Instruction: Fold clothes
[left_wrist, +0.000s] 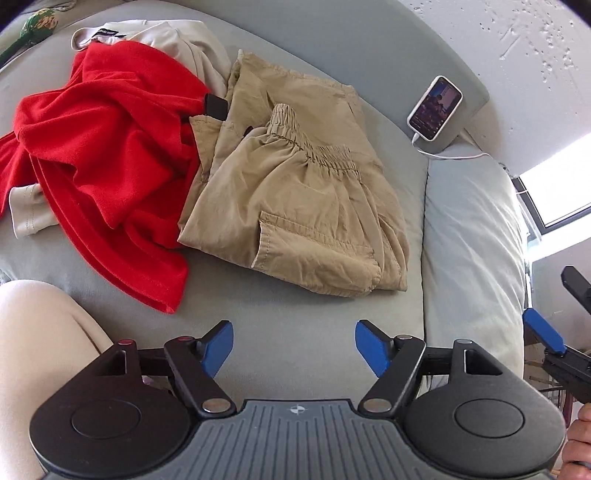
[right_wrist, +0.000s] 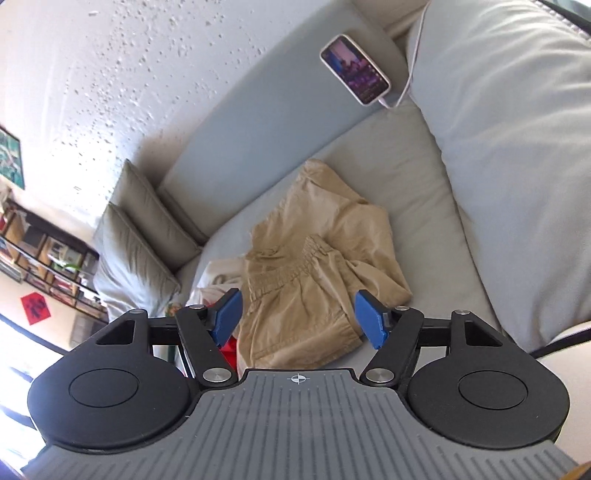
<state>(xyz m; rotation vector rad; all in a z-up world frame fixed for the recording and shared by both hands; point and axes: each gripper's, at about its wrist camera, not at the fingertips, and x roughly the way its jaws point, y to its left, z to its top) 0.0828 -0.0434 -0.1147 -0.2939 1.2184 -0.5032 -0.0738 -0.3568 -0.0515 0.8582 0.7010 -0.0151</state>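
Khaki trousers (left_wrist: 291, 192) lie folded into a rough bundle on the grey sofa seat (left_wrist: 295, 317), elastic waistband up. A crumpled red garment (left_wrist: 110, 158) sprawls to their left, over a beige garment (left_wrist: 173, 40). My left gripper (left_wrist: 294, 347) hovers open over bare cushion in front of the trousers, nothing between its blue pads. In the right wrist view the same khaki trousers (right_wrist: 317, 266) lie below my right gripper (right_wrist: 297, 317), which is open and empty above their near edge. One blue finger of the right gripper (left_wrist: 543, 328) shows at the far right of the left wrist view.
A phone (left_wrist: 435, 108) with a lit screen and white cable rests on the sofa back; it is also seen as the phone (right_wrist: 355, 68) in the right wrist view. A large back cushion (left_wrist: 476, 240) stands right of the seat. A person's knee (left_wrist: 40, 332) is at lower left. Two pillows (right_wrist: 140, 240) sit at the sofa's far end.
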